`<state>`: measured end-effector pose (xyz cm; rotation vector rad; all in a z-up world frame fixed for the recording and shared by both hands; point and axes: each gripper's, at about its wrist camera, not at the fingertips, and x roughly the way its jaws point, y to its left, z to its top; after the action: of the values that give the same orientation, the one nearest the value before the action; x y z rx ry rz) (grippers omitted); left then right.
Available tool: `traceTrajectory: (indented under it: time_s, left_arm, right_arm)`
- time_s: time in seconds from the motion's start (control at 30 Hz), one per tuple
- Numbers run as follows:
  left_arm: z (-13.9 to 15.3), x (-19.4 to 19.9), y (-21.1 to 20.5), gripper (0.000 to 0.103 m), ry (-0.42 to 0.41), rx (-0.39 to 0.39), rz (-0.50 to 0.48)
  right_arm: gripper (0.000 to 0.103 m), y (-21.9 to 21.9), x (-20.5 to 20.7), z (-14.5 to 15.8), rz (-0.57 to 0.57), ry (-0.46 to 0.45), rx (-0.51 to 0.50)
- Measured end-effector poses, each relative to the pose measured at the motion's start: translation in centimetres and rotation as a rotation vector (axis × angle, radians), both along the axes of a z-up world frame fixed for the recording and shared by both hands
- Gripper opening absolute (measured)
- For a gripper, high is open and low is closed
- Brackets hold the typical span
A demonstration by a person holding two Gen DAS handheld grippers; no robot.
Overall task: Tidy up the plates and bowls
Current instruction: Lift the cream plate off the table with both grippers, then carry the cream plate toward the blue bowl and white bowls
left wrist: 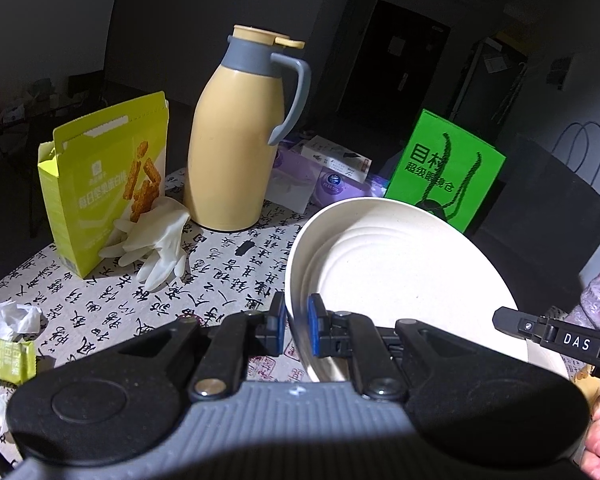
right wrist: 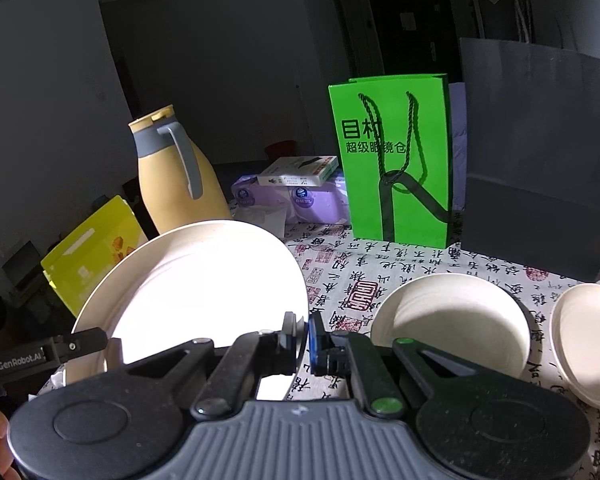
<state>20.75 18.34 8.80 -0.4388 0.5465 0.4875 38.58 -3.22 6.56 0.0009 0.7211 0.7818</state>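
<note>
Both grippers, left gripper [left wrist: 297, 326] and right gripper [right wrist: 302, 338], pinch the big plate [left wrist: 400, 276] up off the table [right wrist: 420, 264], but two bowls [right wrist: 456, 320] near its right edge still wait for stacking.

We read "DAS" on the right tool [left wrist: 500, 316] at the right edge of the left view. "GenRobot.AI" stands on the left tool [right wrist: 112, 344] at the lower left of the right view. The green bag [right wrist: 396, 160] says "目村" and "超级眼镜仓". The cloth on the bench [left wrist: 228, 276] has black brush writing that we cannot read.
</note>
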Motion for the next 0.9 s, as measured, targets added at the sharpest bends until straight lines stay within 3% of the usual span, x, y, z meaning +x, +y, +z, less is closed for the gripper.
traceTrajectory:
  time_s: [0.9]
  left_arm:
    - [2.8,-7.1,-7.0,0.012,-0.066,0.047,-0.04]
  right_arm:
    - [0.006,-7.8,-7.6,3.1,-0.039,-0.054,0.044]
